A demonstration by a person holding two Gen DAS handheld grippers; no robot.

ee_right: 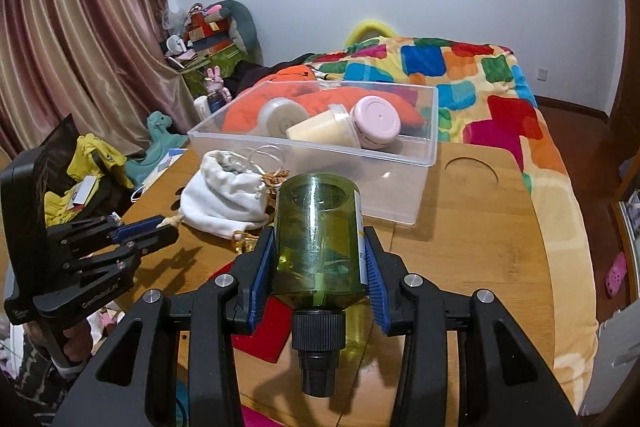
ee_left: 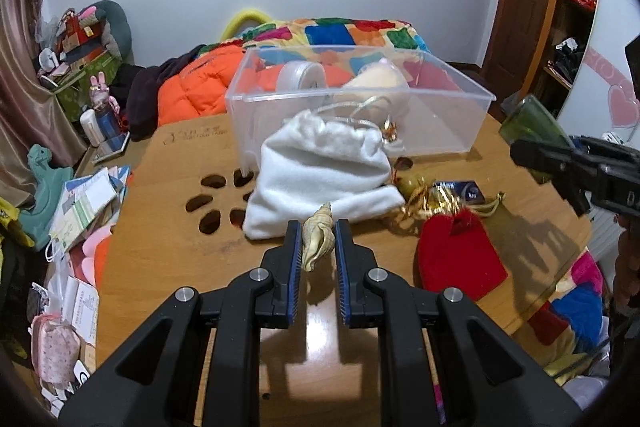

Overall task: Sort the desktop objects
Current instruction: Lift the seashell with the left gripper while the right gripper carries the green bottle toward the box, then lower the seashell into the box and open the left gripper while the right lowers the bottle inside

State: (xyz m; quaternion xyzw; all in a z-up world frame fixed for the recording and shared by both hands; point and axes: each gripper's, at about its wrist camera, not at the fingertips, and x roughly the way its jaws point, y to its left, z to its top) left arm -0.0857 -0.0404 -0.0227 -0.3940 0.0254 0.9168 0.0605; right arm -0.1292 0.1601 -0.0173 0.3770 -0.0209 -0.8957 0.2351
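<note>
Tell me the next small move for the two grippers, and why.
Probably carry the green bottle, gripped in the right gripper, forward over the clear bin and release it. The left gripper holds the seashell, which can follow. The bin already holds jars.

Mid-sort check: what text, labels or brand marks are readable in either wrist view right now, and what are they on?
No text reads whole.
"Gen…": pale lettering on the left gripper body, the rest blurred.
Engraved line on the wooden table, too faint.
Blue packet print, too small.
Green bottle side label, edge-on, only stray letters.
Leaflets beside the table, too small.
</note>
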